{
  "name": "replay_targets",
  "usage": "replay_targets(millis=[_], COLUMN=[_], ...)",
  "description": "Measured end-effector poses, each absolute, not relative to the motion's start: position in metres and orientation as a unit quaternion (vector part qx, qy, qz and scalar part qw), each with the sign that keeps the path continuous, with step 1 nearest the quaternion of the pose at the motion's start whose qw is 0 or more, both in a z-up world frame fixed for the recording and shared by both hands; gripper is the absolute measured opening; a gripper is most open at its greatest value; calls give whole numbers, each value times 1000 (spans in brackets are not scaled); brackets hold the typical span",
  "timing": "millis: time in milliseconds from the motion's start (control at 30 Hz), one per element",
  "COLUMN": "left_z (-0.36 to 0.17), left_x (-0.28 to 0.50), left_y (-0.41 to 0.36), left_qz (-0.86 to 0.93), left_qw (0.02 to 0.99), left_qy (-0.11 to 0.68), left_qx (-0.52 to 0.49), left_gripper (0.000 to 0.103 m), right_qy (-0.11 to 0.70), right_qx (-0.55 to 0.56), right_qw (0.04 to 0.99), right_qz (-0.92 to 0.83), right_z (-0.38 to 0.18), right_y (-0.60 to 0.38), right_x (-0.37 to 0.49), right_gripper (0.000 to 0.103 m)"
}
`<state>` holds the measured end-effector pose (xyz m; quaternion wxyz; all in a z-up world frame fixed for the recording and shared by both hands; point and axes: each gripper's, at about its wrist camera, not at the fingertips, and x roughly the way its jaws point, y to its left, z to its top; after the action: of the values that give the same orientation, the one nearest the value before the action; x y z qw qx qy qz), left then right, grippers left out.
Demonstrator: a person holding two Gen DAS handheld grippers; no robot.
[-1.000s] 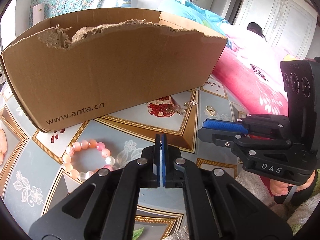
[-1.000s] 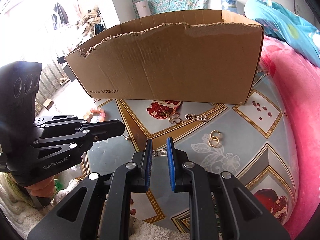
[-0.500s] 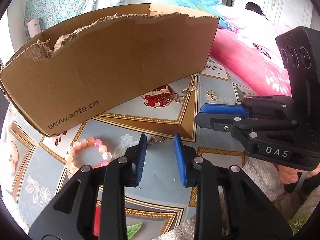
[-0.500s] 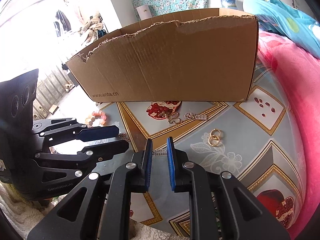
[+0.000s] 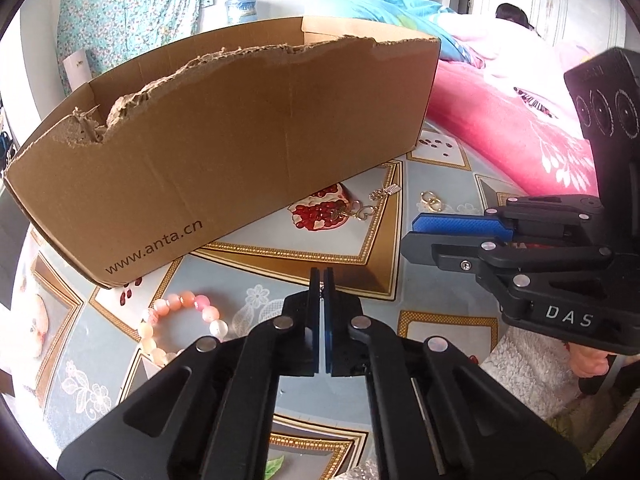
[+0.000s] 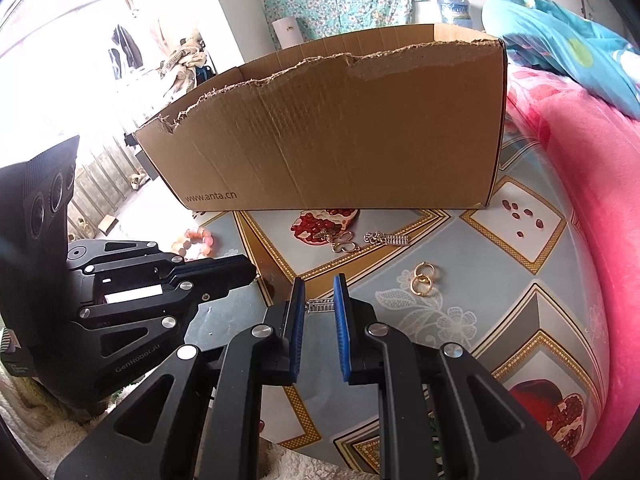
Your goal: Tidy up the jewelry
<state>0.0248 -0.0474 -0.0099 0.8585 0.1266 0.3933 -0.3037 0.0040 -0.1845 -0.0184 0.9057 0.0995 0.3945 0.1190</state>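
Note:
My left gripper (image 5: 320, 276) is shut on a thin chain; only a glint of it shows between the pads. In the right wrist view a bit of that chain hangs at the left gripper's tip (image 6: 250, 270). My right gripper (image 6: 319, 286) is shut on a small silver bar charm (image 6: 320, 305) that spans its narrow gap. Both hover low over the patterned tablecloth (image 6: 460, 312), tips close together. A pink bead bracelet (image 5: 180, 320) lies left of the left gripper. Two gold rings (image 6: 422, 283), a silver knot charm (image 6: 386, 239) and a gold pendant (image 6: 344, 242) lie before the cardboard box (image 6: 340, 140).
The open box with a torn front rim (image 5: 240, 140) stands across the far side of the table. A pink blanket (image 6: 580, 200) borders the table on the right. White fluffy fabric (image 5: 528, 360) lies at the near edge under the right gripper (image 5: 410, 236).
The left jaws spread apart around the chain on the table, then closed on it again, and the left gripper rolled slightly. The right gripper kept still.

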Motion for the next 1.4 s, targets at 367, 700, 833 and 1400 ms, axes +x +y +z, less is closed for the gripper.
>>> replay_targets(millis=[367, 700, 833, 1400], left_z=[57, 141, 131, 61], left_x=[18, 74, 135, 245], left_y=[-10, -12, -27, -56], left_qz=[-333, -355, -340, -256], left_qw=[878, 885, 860, 810], left_qy=[339, 297, 379, 528], left_qx=[54, 45, 35, 6], left_gripper=[1, 1, 1, 20], right_qy=[345, 288, 355, 491], right_qx=[95, 95, 108, 131], right_qw=[925, 932, 906, 848], right_qz=[130, 196, 203, 149], right_z=[25, 119, 116, 56], right_y=[-182, -194, -198, -198], right_x=[-10, 55, 116, 214], right_gripper=[15, 15, 15, 17])
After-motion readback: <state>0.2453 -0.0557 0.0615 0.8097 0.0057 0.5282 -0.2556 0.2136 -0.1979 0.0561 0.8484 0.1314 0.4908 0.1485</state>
